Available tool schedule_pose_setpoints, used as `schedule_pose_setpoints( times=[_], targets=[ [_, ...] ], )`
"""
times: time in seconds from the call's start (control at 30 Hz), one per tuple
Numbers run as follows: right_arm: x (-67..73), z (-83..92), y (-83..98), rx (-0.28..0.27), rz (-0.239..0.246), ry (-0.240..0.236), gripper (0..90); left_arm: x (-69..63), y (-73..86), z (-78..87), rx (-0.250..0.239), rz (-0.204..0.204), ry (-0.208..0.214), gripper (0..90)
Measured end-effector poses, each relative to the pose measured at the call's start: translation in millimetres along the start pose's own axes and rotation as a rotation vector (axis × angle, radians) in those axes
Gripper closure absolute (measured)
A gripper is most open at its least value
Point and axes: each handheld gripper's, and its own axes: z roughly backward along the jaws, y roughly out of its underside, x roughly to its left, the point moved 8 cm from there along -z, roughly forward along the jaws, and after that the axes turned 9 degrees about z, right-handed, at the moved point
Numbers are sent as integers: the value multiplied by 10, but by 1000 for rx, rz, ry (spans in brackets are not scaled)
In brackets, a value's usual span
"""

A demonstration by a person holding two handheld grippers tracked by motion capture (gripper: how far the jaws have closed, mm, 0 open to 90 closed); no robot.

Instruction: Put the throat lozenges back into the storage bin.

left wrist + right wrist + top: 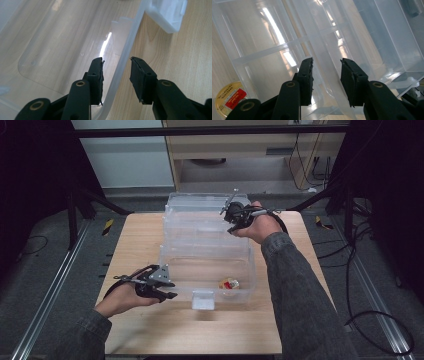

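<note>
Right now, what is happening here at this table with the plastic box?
A person works on a clear plastic storage box on a wooden table with two hand-held grippers. The left gripper has its jaws astride the box's near-left wall, one inside and one outside, with gaps still visible. The right gripper straddles the edge of the raised clear lid at the far side, not yet clamped. A small round container with a yellow and red label lies inside the box.
</note>
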Motion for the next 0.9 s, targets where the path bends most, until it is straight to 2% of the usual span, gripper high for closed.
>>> schedule_pose_setpoints(
  times=[0.3, 0.53, 0.9],
  targets=[
    [-10, 2, -2, -4, 3, 11, 673, 27, 17, -12, 2, 5, -7, 716],
    [-16, 0, 1, 5, 12, 21, 688, 16, 10, -14, 8, 2, -8, 728],
    [-27, -10, 0, 12, 18, 23, 689, -17, -17, -32, -7, 5, -4, 738]
  ],
)
